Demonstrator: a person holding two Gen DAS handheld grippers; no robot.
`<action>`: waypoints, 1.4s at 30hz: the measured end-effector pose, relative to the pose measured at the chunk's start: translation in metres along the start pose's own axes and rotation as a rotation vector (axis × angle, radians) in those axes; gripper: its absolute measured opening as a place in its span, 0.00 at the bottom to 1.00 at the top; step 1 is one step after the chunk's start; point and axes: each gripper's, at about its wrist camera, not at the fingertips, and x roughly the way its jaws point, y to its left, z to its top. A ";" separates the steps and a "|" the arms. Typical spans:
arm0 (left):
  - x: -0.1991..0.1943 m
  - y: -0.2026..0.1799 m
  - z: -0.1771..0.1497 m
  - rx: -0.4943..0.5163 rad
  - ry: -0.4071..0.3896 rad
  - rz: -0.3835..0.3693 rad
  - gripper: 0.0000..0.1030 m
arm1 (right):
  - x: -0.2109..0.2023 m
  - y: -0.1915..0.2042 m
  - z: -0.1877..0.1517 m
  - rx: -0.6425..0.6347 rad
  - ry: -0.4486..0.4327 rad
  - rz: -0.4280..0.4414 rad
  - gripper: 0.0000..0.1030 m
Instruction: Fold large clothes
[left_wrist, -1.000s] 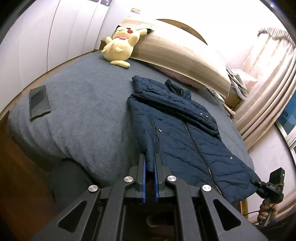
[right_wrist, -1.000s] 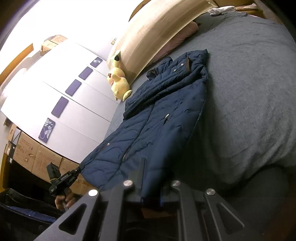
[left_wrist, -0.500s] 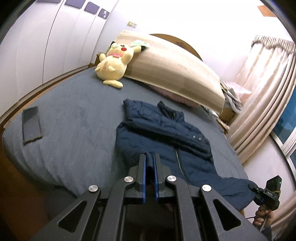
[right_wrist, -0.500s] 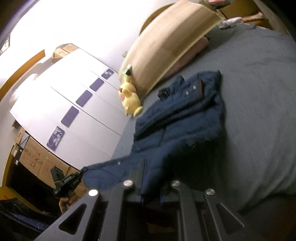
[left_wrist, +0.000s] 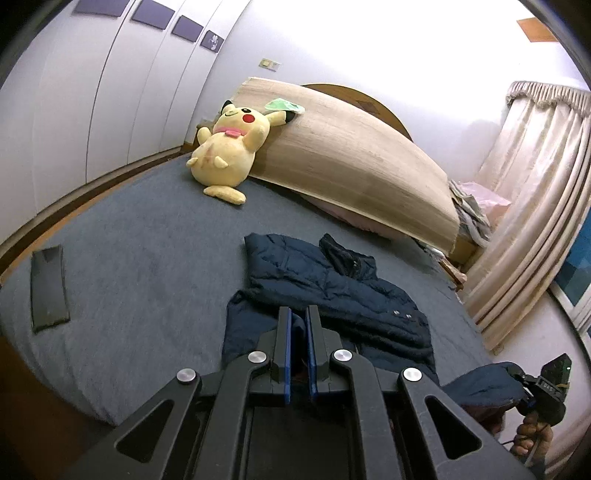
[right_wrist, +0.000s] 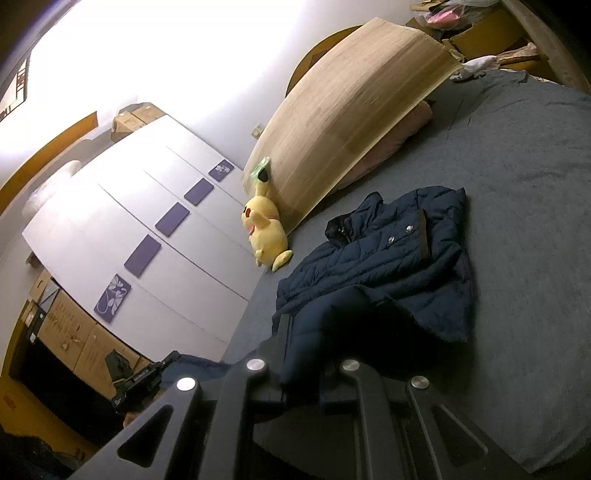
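While the left gripper (left_wrist: 299, 328) pinches the near hem of the navy quilted jacket (left_wrist: 332, 291) between its blue-lined fingers (left_wrist: 286, 339), the cloth rises off the bed (left_wrist: 147, 258) in a dark fold just in front of them. The jaws stand almost pressed together, only the thin layer of fabric between them. Off to one side the right gripper (right_wrist: 303, 354) is clamped on the other end of the same hem — the fabric bunches thickly over its fingers and hides most of them. In the left wrist view that second gripper (left_wrist: 543, 387) shows at the lower right edge, a hand (left_wrist: 532, 432) wrapped round its handle, with a puffed corner of the jacket pulled up to it.

Beyond the lifted hem the rest of the jacket lies on the grey-blue bed cover, collar toward the headboard, sleeves folded across the chest, snaps showing. A dark phone (left_wrist: 50, 291) lies flat near the bed's left edge, well apart from the jacket. At the head of the bed a yellow plush toy (left_wrist: 229, 151) leans against a rolled bamboo mat (left_wrist: 351, 158). White wardrobe doors (right_wrist: 147, 240) line one wall — pale curtains (left_wrist: 532, 221) hang on the other side.
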 end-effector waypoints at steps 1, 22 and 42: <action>0.003 -0.001 0.002 0.001 -0.001 0.005 0.07 | 0.003 -0.001 0.003 0.002 -0.004 -0.004 0.11; 0.077 -0.017 0.043 0.040 0.004 0.119 0.07 | 0.058 -0.017 0.048 0.050 -0.039 -0.059 0.11; 0.151 -0.034 0.088 0.108 0.018 0.178 0.07 | 0.107 -0.029 0.096 0.075 -0.083 -0.124 0.11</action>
